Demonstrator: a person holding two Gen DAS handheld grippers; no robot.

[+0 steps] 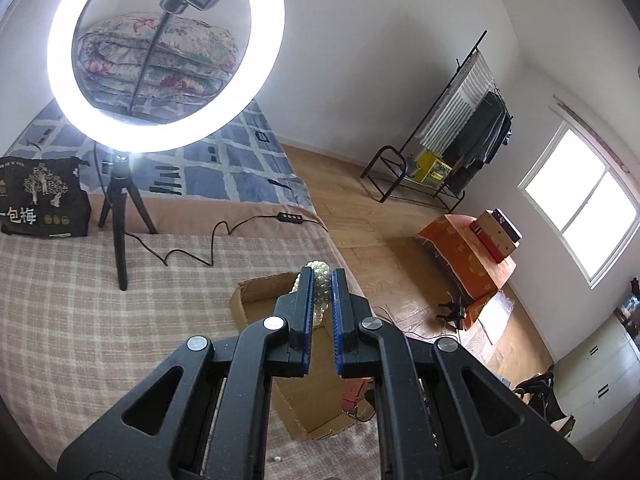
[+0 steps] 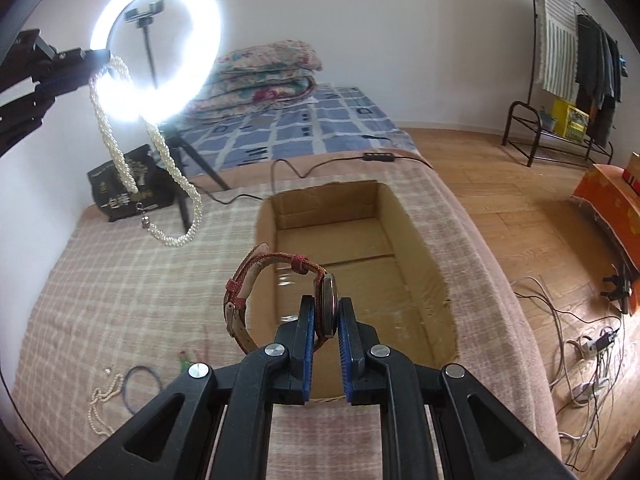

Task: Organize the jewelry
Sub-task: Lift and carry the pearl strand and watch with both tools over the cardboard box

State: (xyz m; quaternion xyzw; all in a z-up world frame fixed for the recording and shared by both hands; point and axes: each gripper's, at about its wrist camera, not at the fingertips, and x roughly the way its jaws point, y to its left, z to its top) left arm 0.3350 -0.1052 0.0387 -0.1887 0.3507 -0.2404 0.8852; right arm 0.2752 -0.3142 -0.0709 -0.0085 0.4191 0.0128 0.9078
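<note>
Surface: we work over a checked pink blanket (image 2: 100, 280) bearing an open cardboard box (image 2: 424, 240).
Left gripper (image 1: 321, 280): we clamp a twisted white pearl necklace (image 2: 160, 152), dangling.
Right gripper (image 2: 327, 308): we pinch a red-strapped wristwatch (image 2: 280, 264) above the box.

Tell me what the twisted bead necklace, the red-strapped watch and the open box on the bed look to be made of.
Twisted white bead necklace: glossy pearl-like beads, real or imitation I cannot tell; small metal clasp.
Red-strapped wristwatch: strap looks like textured leather or fabric with a pale lining; case rim shines like metal.
Open brown box: plain matte corrugated cardboard, with cut flaps and creases showing.
</note>
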